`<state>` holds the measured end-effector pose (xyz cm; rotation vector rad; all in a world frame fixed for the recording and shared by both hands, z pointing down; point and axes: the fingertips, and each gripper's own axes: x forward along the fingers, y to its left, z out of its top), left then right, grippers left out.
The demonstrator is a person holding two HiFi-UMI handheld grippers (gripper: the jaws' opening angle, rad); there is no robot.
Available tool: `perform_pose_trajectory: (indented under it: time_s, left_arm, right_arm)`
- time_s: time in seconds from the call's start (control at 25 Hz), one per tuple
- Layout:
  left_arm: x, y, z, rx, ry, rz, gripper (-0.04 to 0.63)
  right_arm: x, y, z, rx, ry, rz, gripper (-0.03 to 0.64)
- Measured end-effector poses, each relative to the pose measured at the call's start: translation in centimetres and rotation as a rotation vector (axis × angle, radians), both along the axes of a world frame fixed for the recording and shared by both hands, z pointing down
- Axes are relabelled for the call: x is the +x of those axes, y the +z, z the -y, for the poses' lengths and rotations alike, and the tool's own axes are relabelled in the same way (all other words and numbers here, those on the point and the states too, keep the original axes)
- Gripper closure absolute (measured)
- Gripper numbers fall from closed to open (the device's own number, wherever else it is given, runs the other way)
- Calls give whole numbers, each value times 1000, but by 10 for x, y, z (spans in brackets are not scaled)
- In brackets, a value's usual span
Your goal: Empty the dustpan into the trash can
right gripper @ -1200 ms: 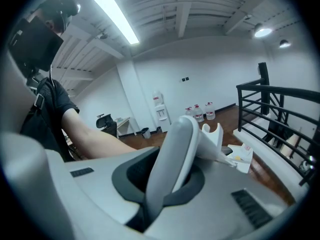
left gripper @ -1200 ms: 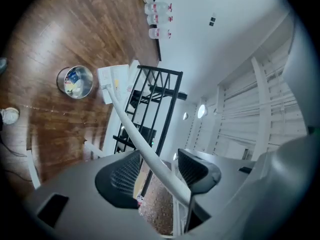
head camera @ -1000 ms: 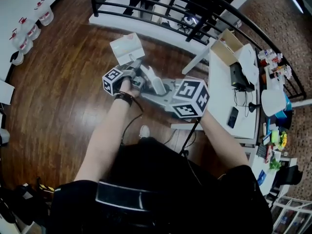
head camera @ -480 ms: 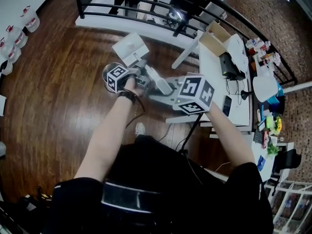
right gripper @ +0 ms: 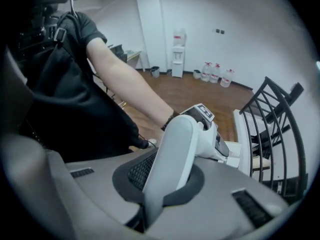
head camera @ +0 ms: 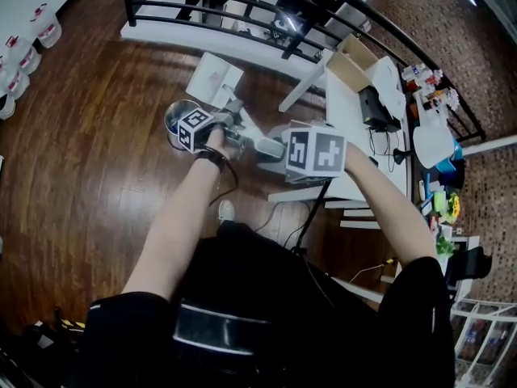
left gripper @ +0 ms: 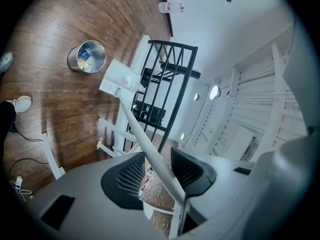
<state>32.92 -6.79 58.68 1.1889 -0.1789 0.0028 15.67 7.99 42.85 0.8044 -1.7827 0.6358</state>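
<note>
A white long-handled dustpan (head camera: 214, 78) hangs tilted over the wooden floor, its pan (left gripper: 119, 79) next to the round metal trash can (left gripper: 87, 57). In the head view the can (head camera: 173, 116) is partly hidden behind my left gripper's marker cube. My left gripper (left gripper: 157, 171) has the thin white shaft (left gripper: 142, 136) running between its jaws. They have just been closing, but a gap still shows beside the shaft. My right gripper (right gripper: 165, 179) is shut on the thick grey handle (right gripper: 172, 149) at the shaft's near end. The left gripper (head camera: 232, 110) sits ahead of the right one (head camera: 271, 146).
A black railing (head camera: 242, 10) on a white ledge runs across the far side. A white desk (head camera: 380, 103) with a cardboard box and electronics stands at the right. Water bottles (head camera: 44, 27) line the far left wall. A cable and the person's shoe (head camera: 226, 210) lie below the grippers.
Both grippers and the dustpan have shifted toward the trash can, which now shows beside the left cube. The right gripper's cube has rolled and tipped downward.
</note>
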Motion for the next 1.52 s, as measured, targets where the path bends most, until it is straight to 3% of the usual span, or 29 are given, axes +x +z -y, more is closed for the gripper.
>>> perform_pose_trajectory:
  time_s: [0.64, 1.12, 1.52]
  left_arm:
    - [-14, 9, 25, -76, -84, -31, 449]
    - [-27, 10, 37, -106, -129, -93, 449]
    - [-40, 12, 49, -139, -191, -148, 449]
  right_arm:
    - [-11, 12, 4, -259, -346, -220, 611]
    - [-9, 6, 13, -382, -563, -414, 612]
    - [-14, 7, 18, -472, -690, -515, 612]
